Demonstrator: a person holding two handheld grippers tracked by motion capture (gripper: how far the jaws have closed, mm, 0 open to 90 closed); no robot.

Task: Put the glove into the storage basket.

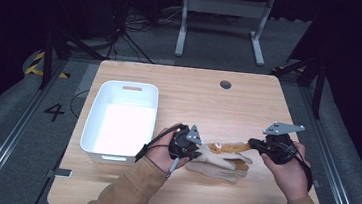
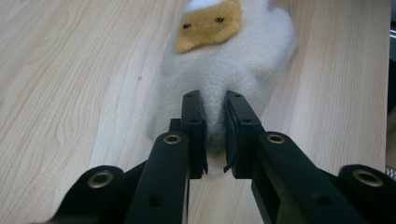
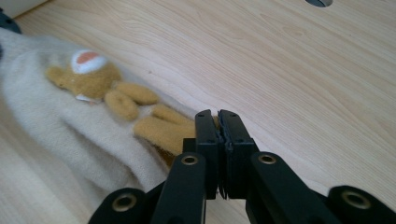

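Observation:
A cream fleece glove with a tan animal figure sewn on it is stretched between my two grippers near the table's front edge. My left gripper is shut on its cream cuff end; in the left gripper view the left gripper pinches a fold of fleece between its jaws. My right gripper is shut on the tan end; in the right gripper view the right gripper clamps that tan fabric. A second cream glove lies flat just below the held one.
A white plastic bin stands at the left of the wooden table, close to my left hand. A round cable hole sits near the far edge. A table frame and cables are on the floor behind.

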